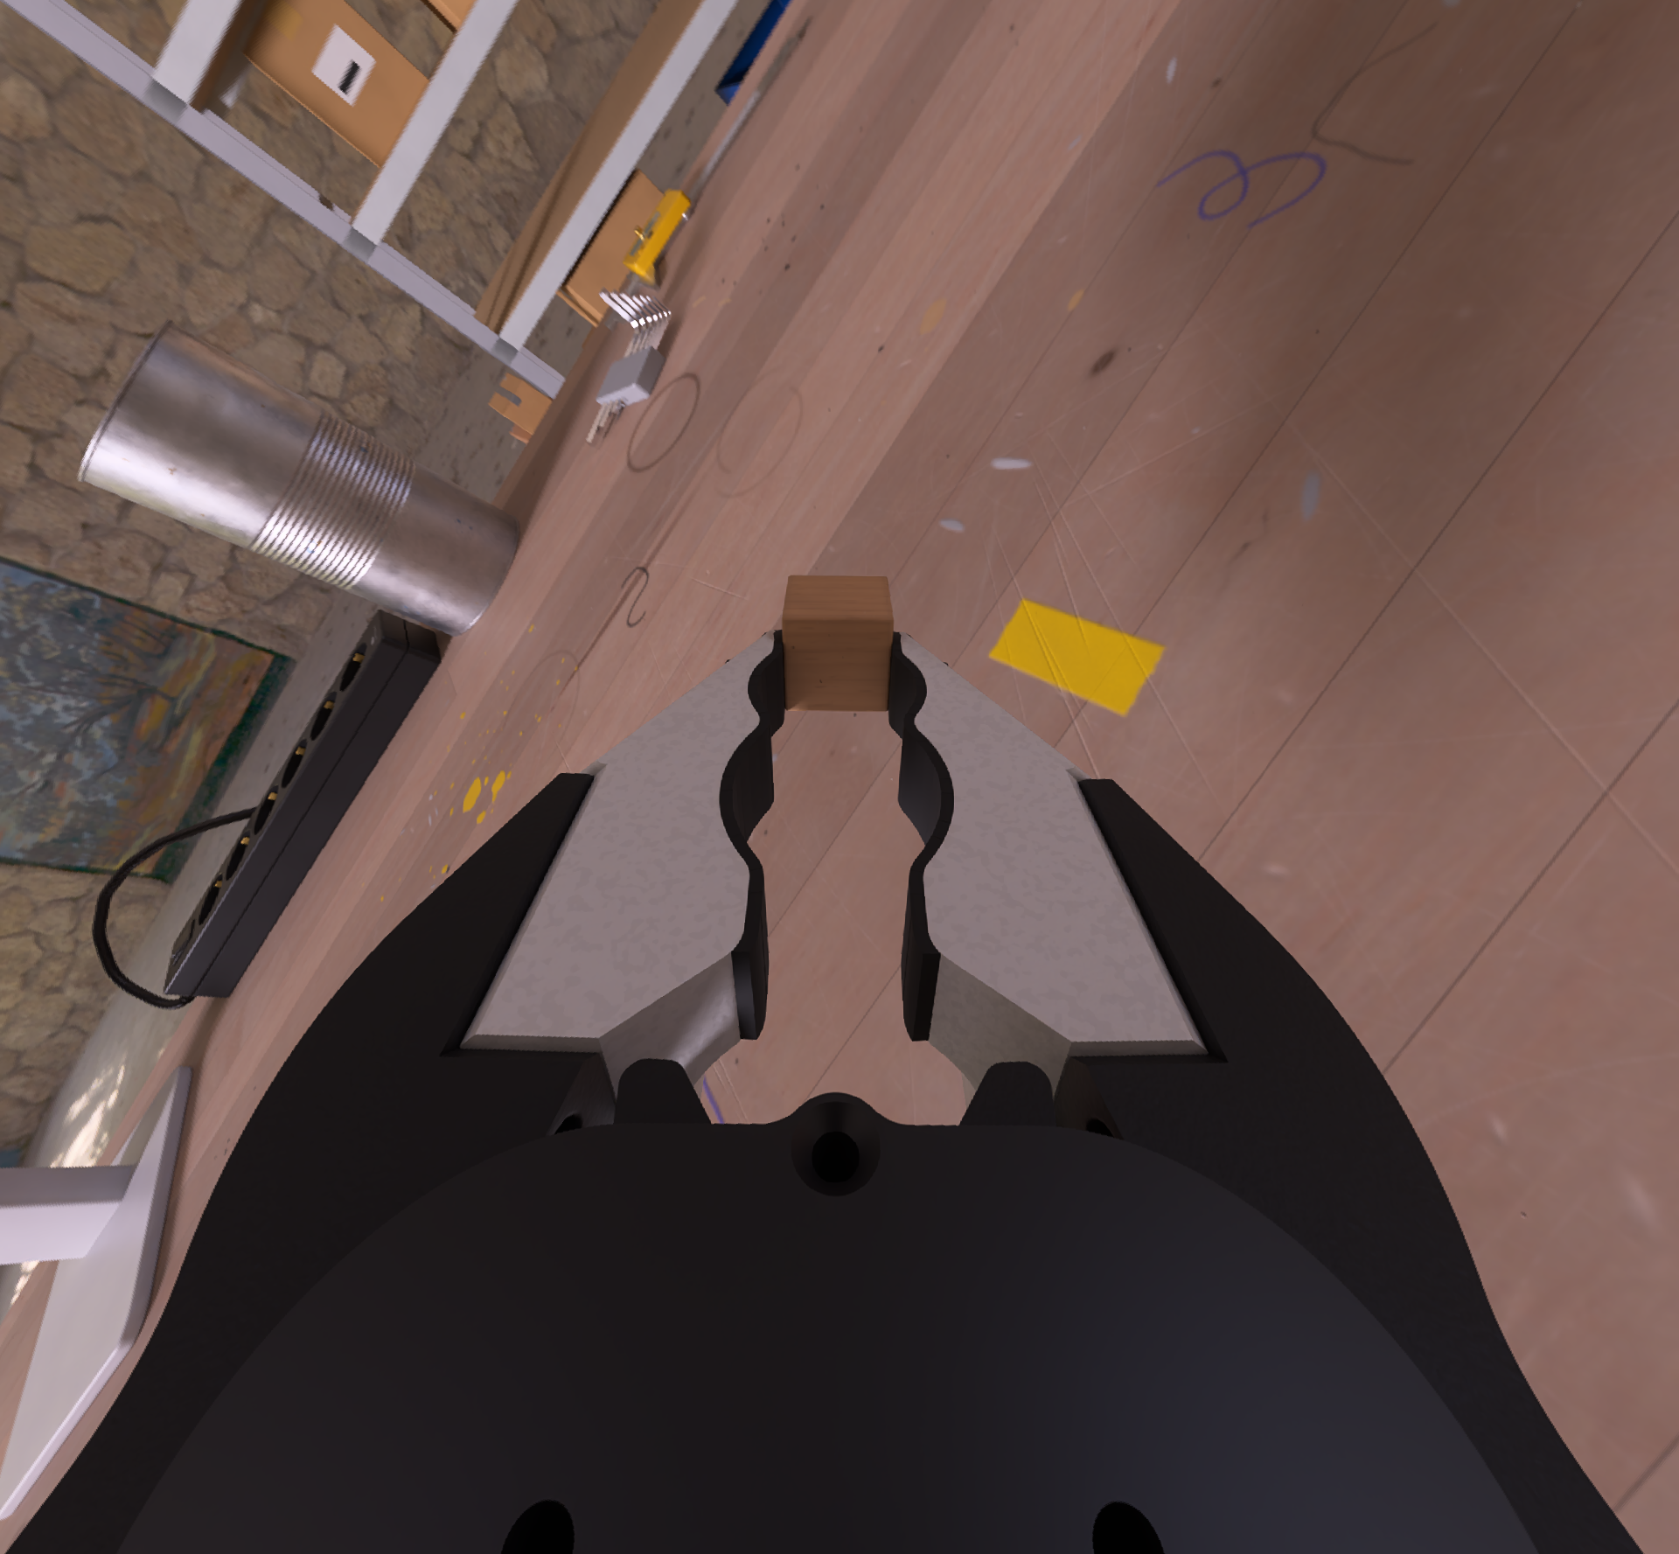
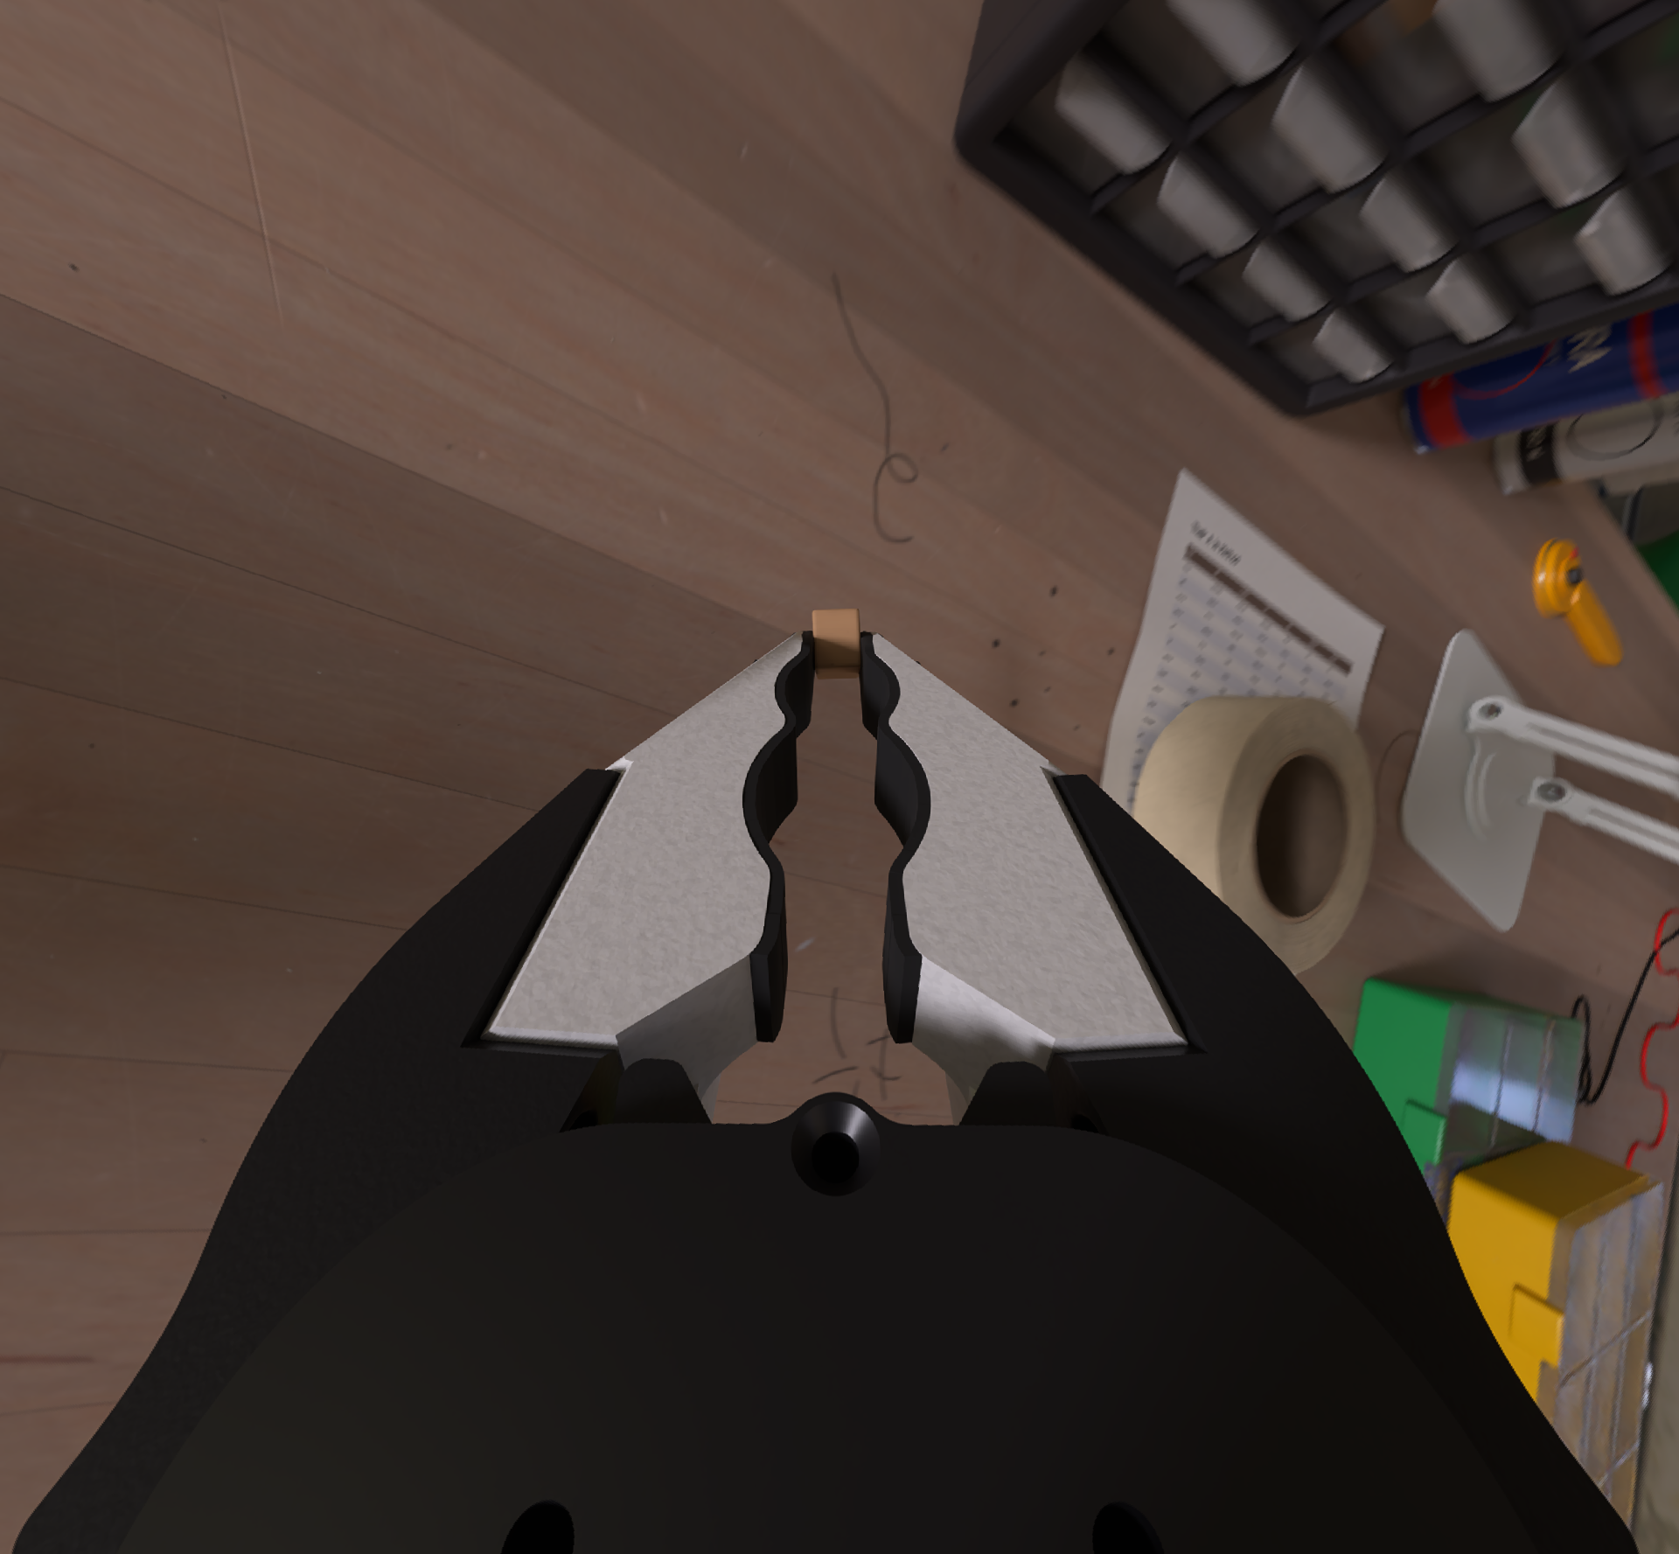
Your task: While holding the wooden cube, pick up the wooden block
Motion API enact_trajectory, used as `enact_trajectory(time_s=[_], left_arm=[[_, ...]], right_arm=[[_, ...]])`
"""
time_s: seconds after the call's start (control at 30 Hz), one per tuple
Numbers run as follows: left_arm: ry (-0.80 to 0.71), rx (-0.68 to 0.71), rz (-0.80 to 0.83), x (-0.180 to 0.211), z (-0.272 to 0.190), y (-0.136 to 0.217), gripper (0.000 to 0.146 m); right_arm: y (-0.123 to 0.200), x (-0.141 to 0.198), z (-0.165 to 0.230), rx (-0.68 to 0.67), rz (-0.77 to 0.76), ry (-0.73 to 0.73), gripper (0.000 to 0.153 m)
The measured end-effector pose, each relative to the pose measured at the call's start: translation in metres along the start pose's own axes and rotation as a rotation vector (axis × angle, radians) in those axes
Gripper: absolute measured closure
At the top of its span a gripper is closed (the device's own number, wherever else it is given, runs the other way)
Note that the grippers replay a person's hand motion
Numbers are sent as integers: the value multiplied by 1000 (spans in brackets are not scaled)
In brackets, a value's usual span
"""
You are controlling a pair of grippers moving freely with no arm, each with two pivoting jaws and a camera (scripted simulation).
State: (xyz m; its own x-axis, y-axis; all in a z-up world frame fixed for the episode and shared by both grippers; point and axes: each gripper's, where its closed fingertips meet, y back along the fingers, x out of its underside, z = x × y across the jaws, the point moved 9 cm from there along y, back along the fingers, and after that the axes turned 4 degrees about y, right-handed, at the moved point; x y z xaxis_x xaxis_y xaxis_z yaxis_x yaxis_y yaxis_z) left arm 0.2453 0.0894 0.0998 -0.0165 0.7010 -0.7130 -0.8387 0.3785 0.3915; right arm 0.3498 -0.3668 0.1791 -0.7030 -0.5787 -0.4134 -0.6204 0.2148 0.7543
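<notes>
A wide wooden workbench (image 1: pixel 1272 420) is seen beneath both grippers, scratched and flecked with paint. At the far right of the right wrist view a black compartment tray (image 2: pixel 999 102) of grey inserts is set, with a roll of tape (image 2: pixel 1263 820) standing nearer on the right. In the left wrist view a metal cylinder (image 1: pixel 300 484) is seen at the left edge of the bench, and a yellow patch (image 1: pixel 1077 654) is marked just right of the fingertips.

The left gripper (image 1: pixel 836 656) is closed partway, its tips clamped on the larger wooden piece, taken here as the wooden block (image 1: pixel 836 643), which appears to be held clear of the surface. The right gripper (image 2: pixel 836 652) is narrowed almost fully, with the smaller wooden cube (image 2: pixel 836 643) pinched at its very tips.

Which piece is meant by each task word cannot be told for certain. Both appear to be grasped, so the pick-up is judged to be at or near its end. A steady lift is called for next, with both grips kept firm, since each piece is caught only at the fingertips and could slip.
</notes>
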Motion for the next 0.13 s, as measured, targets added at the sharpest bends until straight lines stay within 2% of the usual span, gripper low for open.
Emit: enact_trajectory(time_s=[0.13], left_arm=[[6,-25,-62,-4,0,1,125]], right_arm=[[-22,2,20,-24,95,-49,144]])
